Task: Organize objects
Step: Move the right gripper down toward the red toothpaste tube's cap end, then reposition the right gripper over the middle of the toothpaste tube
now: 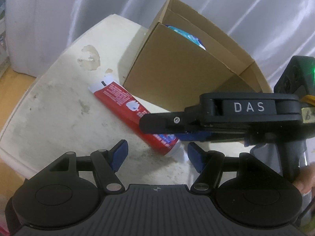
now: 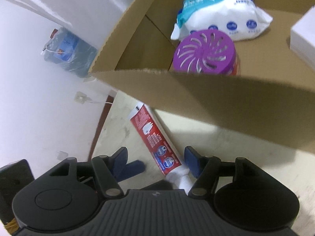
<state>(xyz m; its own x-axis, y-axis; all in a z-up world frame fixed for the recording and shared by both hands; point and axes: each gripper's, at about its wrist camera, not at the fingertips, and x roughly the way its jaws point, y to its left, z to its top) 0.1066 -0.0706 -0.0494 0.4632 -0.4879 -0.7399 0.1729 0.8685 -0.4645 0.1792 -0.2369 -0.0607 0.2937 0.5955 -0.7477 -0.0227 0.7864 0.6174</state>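
A red toothpaste tube [image 1: 118, 100] [image 2: 151, 135] lies flat on the white table [image 1: 59, 108] beside an open cardboard box [image 1: 173, 68] [image 2: 216, 102]. My right gripper [image 2: 156, 154] is low over the tube's white cap end. Its jaws straddle the tube; the right pad touches the cap and the left pad stands off. In the left wrist view the right gripper [image 1: 155, 131] reaches in from the right across the tube. My left gripper [image 1: 157, 149] is open and empty, just short of the cap. The box holds a wipes pack [image 2: 220, 13] and a purple-lidded air freshener [image 2: 204, 53].
A white carton [image 2: 303, 33] sits at the box's right side. The box's near flap overhangs the table close to the tube. A bagged water jug [image 2: 67, 53] stands on the floor by the wall. A white curtain [image 1: 59, 9] hangs behind the table.
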